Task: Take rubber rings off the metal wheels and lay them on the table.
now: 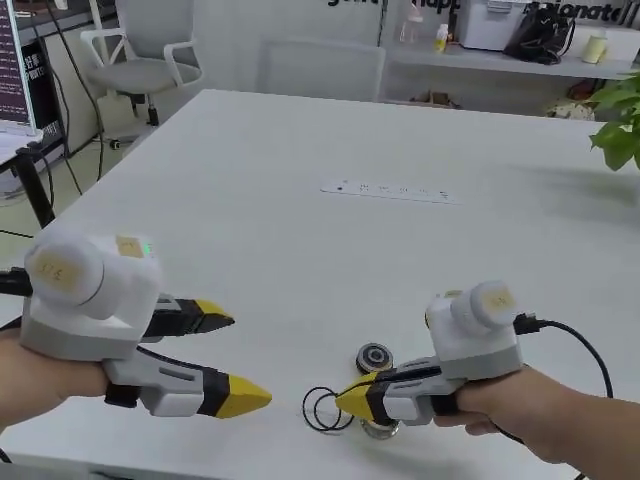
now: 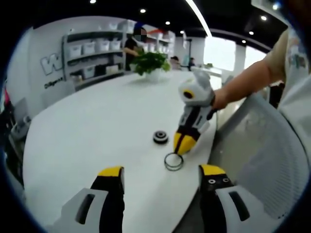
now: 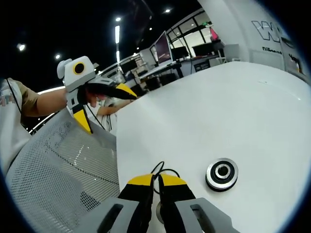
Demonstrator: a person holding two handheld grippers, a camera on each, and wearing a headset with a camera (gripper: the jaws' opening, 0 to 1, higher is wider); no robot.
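Counted: one left gripper [image 1: 250, 358], one right gripper [image 1: 342, 399], two metal wheels [image 1: 374, 357] [image 1: 381, 430], apparently two overlapping rubber rings [image 1: 322, 409], one power strip [image 1: 390, 190] on the tabletop [image 1: 250, 150].

Head view: a white power strip [image 1: 392, 190] lay flat just above frame centre. A grey office chair [image 1: 140, 62] stood at upper left. Leaves of a green plant [image 1: 620, 125] entered at the right edge. At top right, a shelf [image 1: 500, 58] carried a small bottle [image 1: 441, 38] and a black bag [image 1: 540, 32].

Left gripper view: the plant [image 2: 149, 63] sat at upper centre, with shelving [image 2: 92, 51] holding storage bins at upper left.

Right gripper view: a mesh chair back [image 3: 58, 160] was at lower left and monitors [image 3: 163, 47] at upper centre.
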